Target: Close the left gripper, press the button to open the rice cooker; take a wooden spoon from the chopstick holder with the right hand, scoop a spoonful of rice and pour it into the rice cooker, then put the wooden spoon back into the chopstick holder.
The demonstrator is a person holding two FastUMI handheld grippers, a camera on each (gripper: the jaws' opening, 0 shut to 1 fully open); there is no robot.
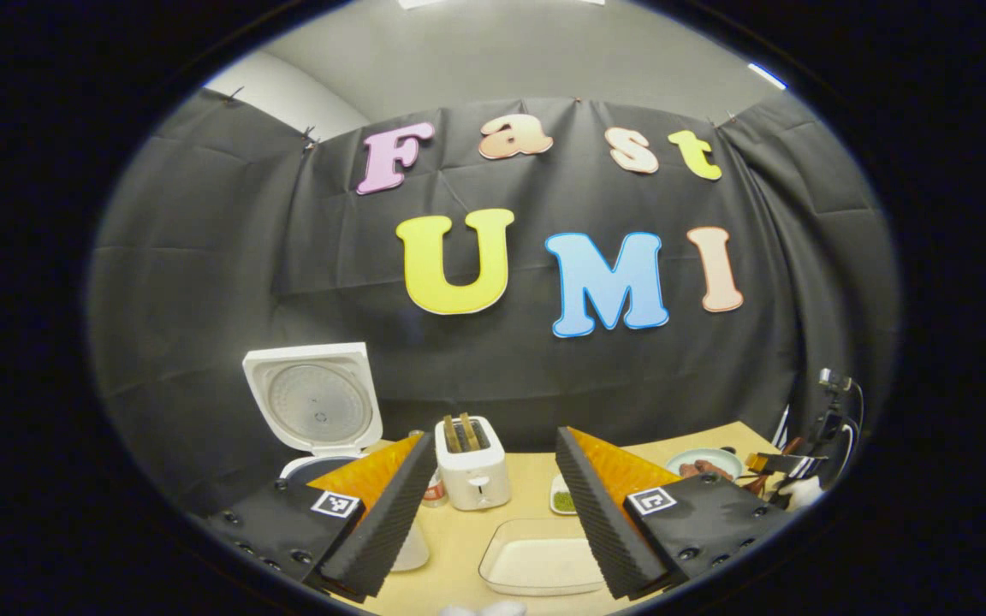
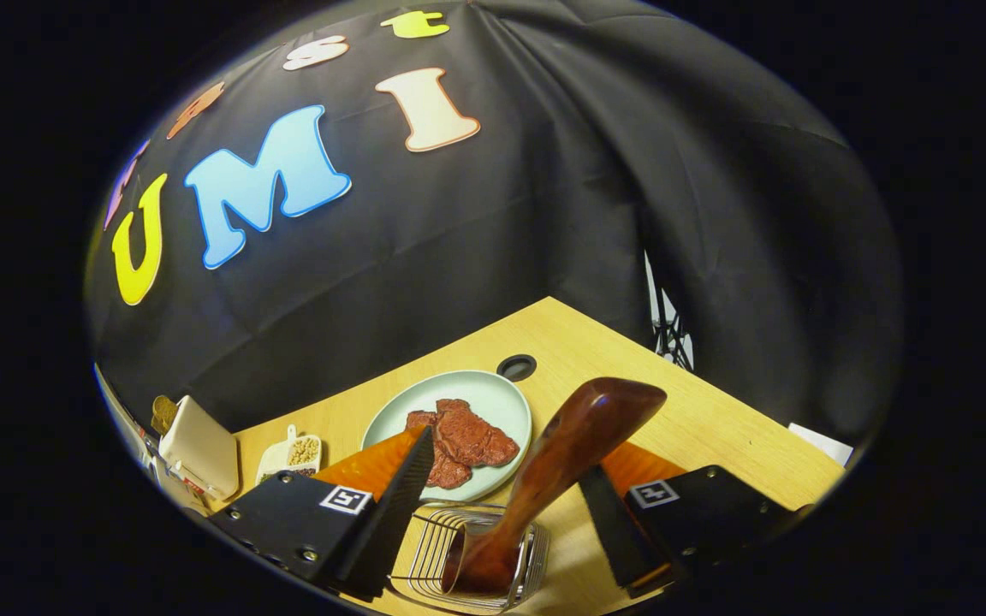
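White rice cooker (image 1: 322, 411) lid up: button step done. Left claw (image 1: 493, 505) wide, empty. Right claw (image 2: 501, 505) wide astride brown wooden spoon (image 2: 561, 462) in wire chopstick holder (image 2: 467, 556); grasp, scoop, pour, return left.

rice cooker (image 1: 322, 428) base hidden — holder (image 2: 467, 556) cut off

Your right gripper (image 2: 501, 505) is spread wide above the wire holder (image 2: 476, 556), its fingers on either side of the wooden spoon (image 2: 561, 462) without touching it. The spoon stands tilted in the holder. Just beyond sits a plate (image 2: 493, 398) of meat (image 2: 463, 445).
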